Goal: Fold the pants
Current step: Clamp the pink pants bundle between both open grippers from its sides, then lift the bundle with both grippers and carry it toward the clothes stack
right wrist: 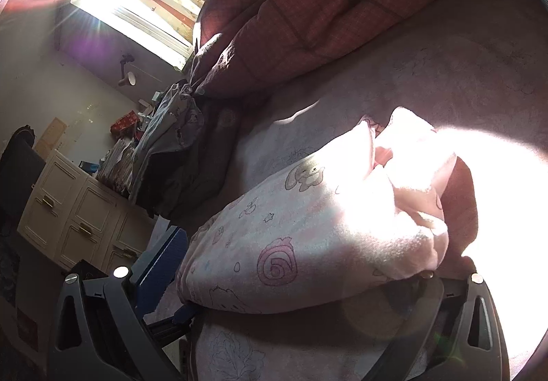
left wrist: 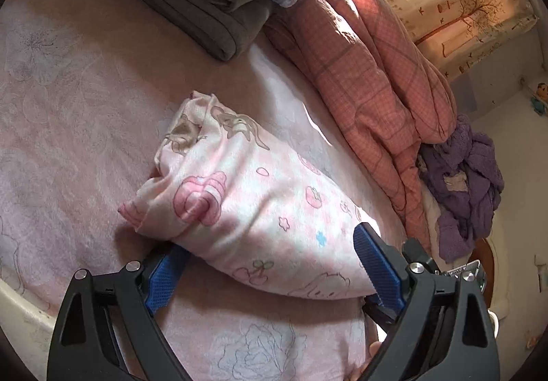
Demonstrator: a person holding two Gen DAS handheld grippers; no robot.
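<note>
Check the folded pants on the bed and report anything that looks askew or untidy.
The pink printed pants lie as a bundle on the bedsheet, but the far end is untidy: loose layers bunch and gape open there instead of lying flush. Both grippers straddle the near end, fingers wide apart.

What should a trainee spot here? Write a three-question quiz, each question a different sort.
1. True or false: the pink printed pants hang in mid-air.
2. The folded dark grey garment lies: A) on the pants, B) apart from them, farther up the bed, C) on the floor.
3. Fill in: the left gripper has its blue fingers spread, one at each ____ of the bundle.

Key: 1 false, they rest bundled on the pink bedsheet. 2 B. 3 side; the right gripper is placed likewise.
</note>
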